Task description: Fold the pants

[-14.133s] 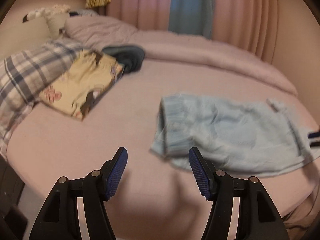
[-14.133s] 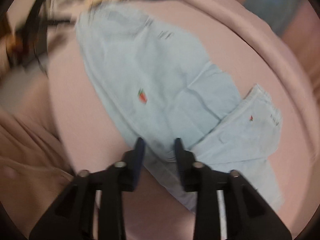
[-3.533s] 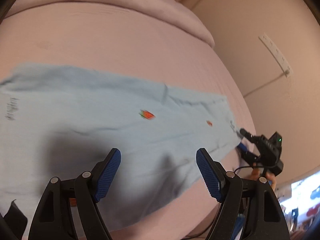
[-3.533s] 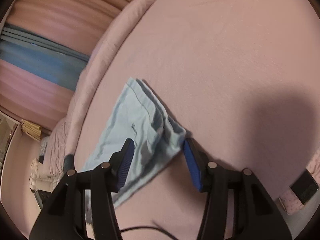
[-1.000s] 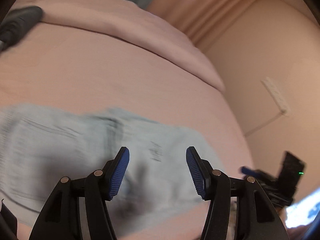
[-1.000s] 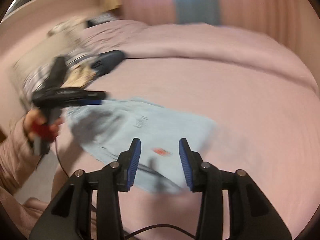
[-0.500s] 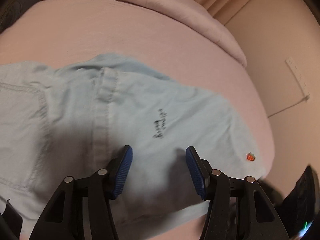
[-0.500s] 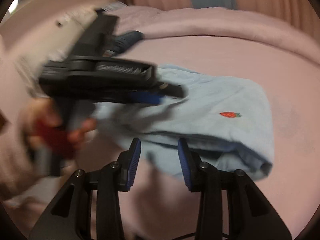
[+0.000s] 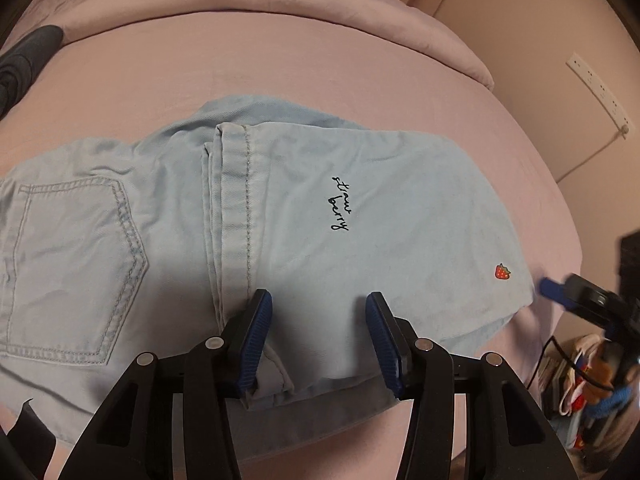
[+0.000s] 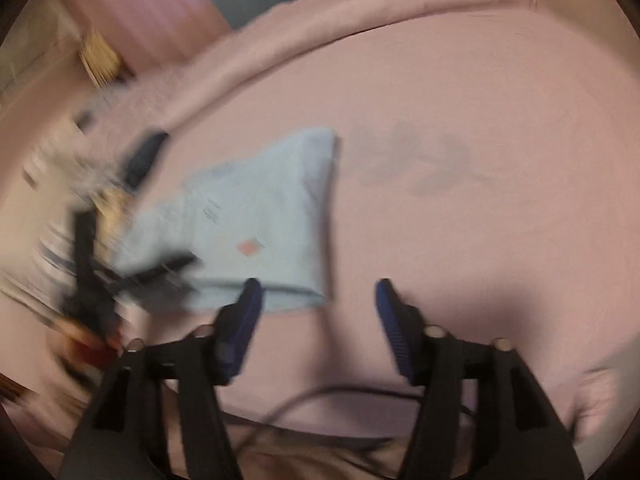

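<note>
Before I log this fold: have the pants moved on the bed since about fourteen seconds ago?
Yes. The pants, then spread long across the pink bed, now lie doubled over on it, leg hem over the pocket half.

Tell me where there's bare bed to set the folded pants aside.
Free: the pink sheet between the pants and the rolled duvet, and the wide stretch beyond the pants' folded edge in the right wrist view. Crowded: the pillow end by the dark garment.
</note>
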`<state>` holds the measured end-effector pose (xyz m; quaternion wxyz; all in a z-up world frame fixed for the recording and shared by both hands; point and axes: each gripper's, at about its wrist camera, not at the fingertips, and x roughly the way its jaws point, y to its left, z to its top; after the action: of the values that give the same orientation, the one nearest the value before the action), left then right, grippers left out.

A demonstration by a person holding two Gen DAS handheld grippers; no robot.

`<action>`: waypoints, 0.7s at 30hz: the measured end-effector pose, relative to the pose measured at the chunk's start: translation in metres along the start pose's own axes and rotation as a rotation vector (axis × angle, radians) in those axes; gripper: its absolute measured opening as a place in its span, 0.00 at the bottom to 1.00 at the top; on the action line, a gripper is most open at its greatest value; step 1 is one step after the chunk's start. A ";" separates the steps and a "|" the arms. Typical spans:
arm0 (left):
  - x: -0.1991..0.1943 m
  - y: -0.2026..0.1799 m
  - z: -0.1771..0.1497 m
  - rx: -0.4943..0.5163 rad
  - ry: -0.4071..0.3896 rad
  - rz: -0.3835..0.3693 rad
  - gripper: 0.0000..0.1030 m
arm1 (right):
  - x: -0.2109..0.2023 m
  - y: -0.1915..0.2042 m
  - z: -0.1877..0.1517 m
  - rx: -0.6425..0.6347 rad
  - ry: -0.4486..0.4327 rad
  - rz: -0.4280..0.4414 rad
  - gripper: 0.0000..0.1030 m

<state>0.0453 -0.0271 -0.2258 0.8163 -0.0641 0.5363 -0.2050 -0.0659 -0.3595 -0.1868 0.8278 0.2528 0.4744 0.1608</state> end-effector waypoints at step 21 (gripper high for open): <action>-0.042 0.026 -0.006 -0.029 -0.017 0.073 0.34 | 0.048 0.029 0.060 -0.163 0.082 -0.106 0.44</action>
<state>0.0320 0.0143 -0.2008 0.8267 -0.0582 0.5342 -0.1668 0.0090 -0.3271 -0.1786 0.8328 0.1521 0.5061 0.1650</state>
